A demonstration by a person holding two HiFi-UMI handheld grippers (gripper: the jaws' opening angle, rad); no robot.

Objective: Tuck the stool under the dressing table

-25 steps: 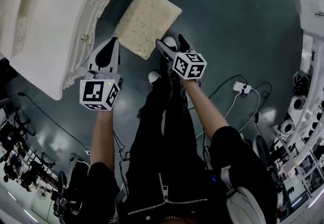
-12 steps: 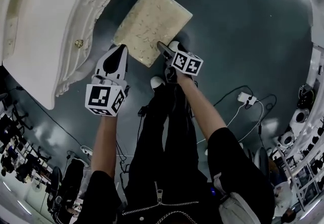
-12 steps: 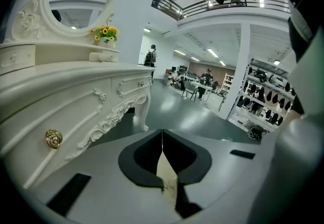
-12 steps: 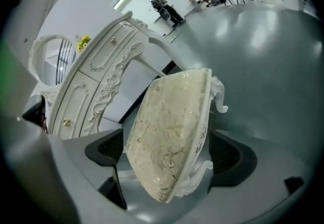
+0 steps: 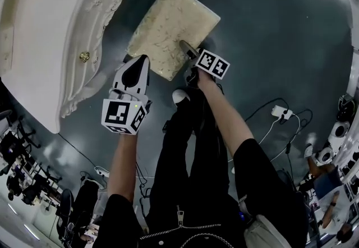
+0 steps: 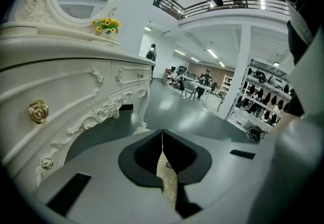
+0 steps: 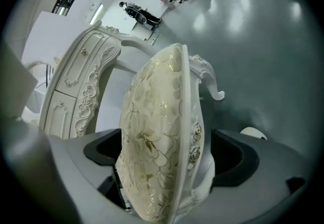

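The stool (image 5: 171,28) has a cream floral cushion and white carved legs, and stands on the grey floor beside the white dressing table (image 5: 50,33). My right gripper (image 5: 186,46) is at the stool's near edge. In the right gripper view the seat (image 7: 157,132) lies edge-on between the jaws, which have just been opening and stand wide, with a gap showing on both sides. My left gripper (image 5: 141,63) hovers shut by the stool's near left corner, between stool and table. Its tips (image 6: 162,134) meet, and a sliver of cushion shows below them.
The dressing table's carved drawer front with a gold knob (image 6: 39,111) is close on the left; a round mirror and yellow flowers (image 6: 107,24) stand on top. The person's legs and shoes (image 5: 180,95) are just behind the stool. Cables and a power strip (image 5: 279,111) lie at right.
Both grippers have sunk toward the stool. The right one rolled and its jaws now straddle the seat's near edge. The left one came down beside the near left corner.
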